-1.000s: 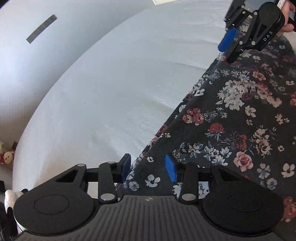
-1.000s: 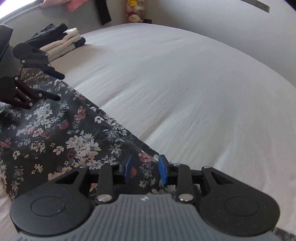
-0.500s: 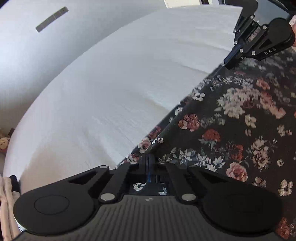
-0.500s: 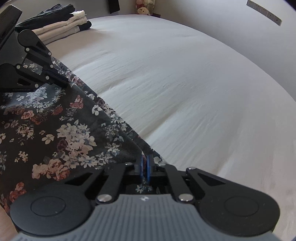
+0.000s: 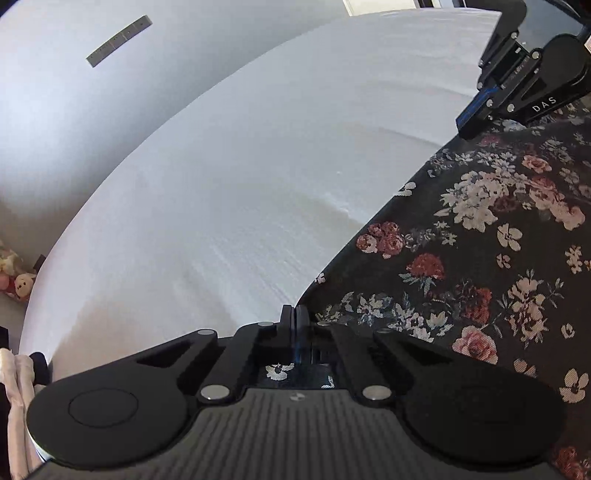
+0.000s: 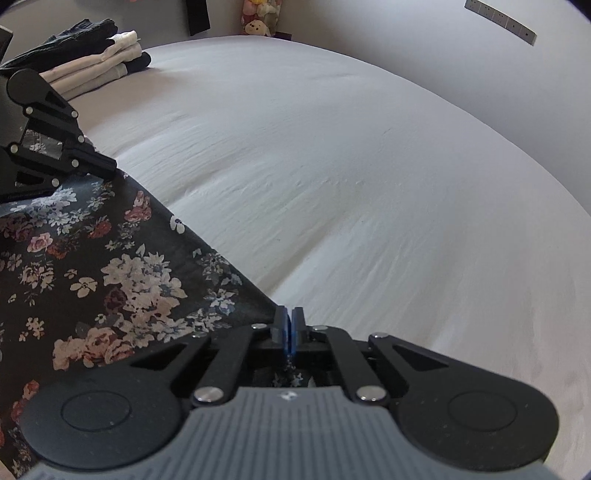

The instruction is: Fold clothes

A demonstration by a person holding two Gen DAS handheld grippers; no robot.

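A black floral garment [image 5: 461, 258] lies spread on the white bed sheet [image 5: 240, 166]. In the left wrist view my left gripper [image 5: 294, 314] is shut on the garment's near corner, with cloth showing under the fingers. The right gripper [image 5: 469, 122] pinches the far corner of the same edge. In the right wrist view my right gripper [image 6: 289, 317] is shut on its corner of the floral garment [image 6: 92, 266], and the left gripper [image 6: 107, 166] holds the other corner at upper left. The edge runs taut and straight between the two.
A stack of folded beige and dark clothes [image 6: 92, 62] sits at the far corner of the bed sheet [image 6: 332, 147]. Plush toys [image 6: 258, 22] lean against the wall behind it. A grey wall borders the bed on the far side.
Both grippers went from open over the garment's edge to shut on its corners. The edge between them has since pulled straight and lifted slightly.
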